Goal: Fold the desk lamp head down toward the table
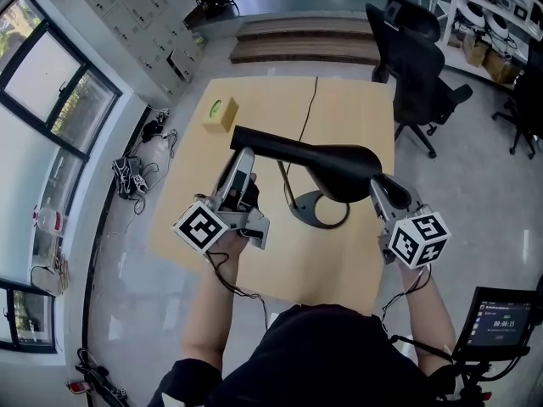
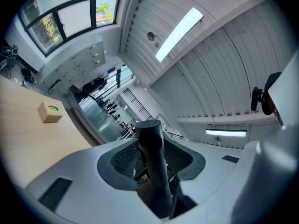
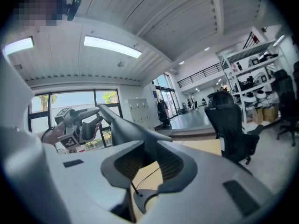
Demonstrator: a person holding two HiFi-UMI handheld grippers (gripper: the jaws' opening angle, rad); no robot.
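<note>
A black desk lamp stands on the wooden table (image 1: 348, 261), with its ring base (image 1: 321, 212) near the middle. Its long upper arm (image 1: 263, 145) widens into the lamp head (image 1: 344, 170) at the right. My left gripper (image 1: 242, 158) is shut on the thin rod end of that arm. In the left gripper view the rod (image 2: 152, 143) runs up between the pads. My right gripper (image 1: 379, 186) is at the wide end of the head. In the right gripper view the head's edge (image 3: 135, 132) lies between the pads, which close on it, and the left gripper (image 3: 74, 122) shows beyond.
A small tan box with a green disc (image 1: 220, 114) sits at the table's far left corner. The lamp's cable (image 1: 310, 108) runs to the far edge. Black office chairs (image 1: 416, 66) stand right of the table. A small screen (image 1: 501, 320) is at the lower right.
</note>
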